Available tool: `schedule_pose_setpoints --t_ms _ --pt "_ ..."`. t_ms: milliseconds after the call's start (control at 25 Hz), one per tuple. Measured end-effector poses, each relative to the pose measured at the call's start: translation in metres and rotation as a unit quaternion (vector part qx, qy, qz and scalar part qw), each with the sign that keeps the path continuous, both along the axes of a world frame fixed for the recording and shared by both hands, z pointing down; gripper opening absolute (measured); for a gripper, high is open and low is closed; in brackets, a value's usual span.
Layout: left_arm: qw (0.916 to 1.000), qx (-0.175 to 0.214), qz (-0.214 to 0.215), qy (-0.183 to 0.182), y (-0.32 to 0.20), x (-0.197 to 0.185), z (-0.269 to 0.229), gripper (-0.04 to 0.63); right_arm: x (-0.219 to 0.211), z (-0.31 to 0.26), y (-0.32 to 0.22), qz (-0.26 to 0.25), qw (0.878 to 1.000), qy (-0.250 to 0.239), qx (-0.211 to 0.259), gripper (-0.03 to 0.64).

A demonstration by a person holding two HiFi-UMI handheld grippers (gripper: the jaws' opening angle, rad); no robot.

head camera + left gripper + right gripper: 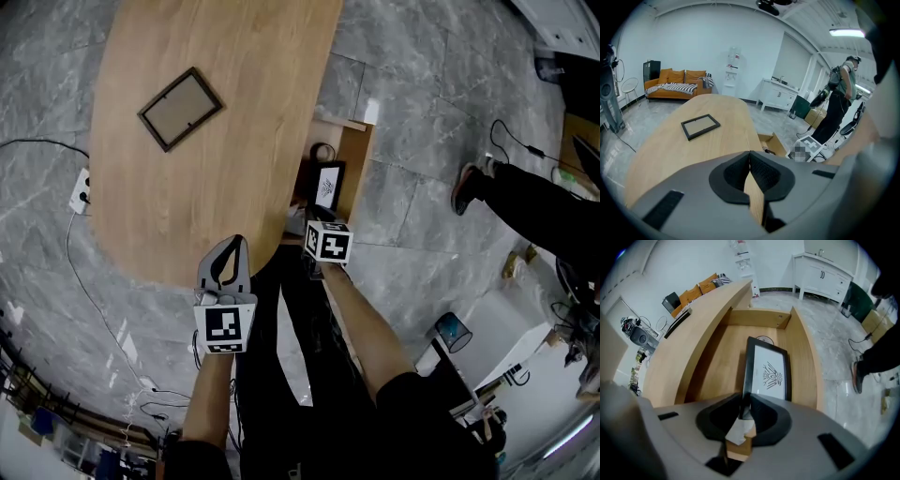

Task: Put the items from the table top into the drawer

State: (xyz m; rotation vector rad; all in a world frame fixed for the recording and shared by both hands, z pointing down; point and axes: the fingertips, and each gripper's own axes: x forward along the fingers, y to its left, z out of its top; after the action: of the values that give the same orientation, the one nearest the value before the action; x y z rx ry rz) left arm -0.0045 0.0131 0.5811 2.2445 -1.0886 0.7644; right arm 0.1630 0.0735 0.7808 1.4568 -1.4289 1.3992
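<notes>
Right gripper view, its tongs (743,402) pinch printed frame (771,373), head view hides grip

table (187,187): light wood | empty frame (181,109): black | framed print (769,373): white, black motif

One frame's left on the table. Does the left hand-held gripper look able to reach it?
Probably yes: the left hand-held gripper is empty, and only bare table top lies between it and the frame.
</notes>
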Motion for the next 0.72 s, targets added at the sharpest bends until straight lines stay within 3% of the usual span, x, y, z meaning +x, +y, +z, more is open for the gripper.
schedule_pose_setpoints --t_ms 280,400,560,720 --pt "0.9998 0.004 -0.021 0.001 -0.005 -0.018 -0.001 0.014 0.007 -0.015 -0.008 0.013 0.999 0.022 0.041 0.072" --pt "0.9995 0.006 -0.032 0.003 -0.006 -0.024 -0.005 0.014 0.014 -0.029 -0.016 0.013 0.997 0.050 0.054 0.011" --pt "0.9988 0.009 -0.046 0.012 -0.011 -0.031 -0.010 0.014 0.026 -0.060 -0.047 0.036 0.991 0.066 0.106 0.008" --pt "0.9979 0.012 -0.061 0.015 -0.012 -0.041 -0.011 0.014 0.006 -0.098 -0.092 -0.026 0.981 0.066 0.183 0.009"
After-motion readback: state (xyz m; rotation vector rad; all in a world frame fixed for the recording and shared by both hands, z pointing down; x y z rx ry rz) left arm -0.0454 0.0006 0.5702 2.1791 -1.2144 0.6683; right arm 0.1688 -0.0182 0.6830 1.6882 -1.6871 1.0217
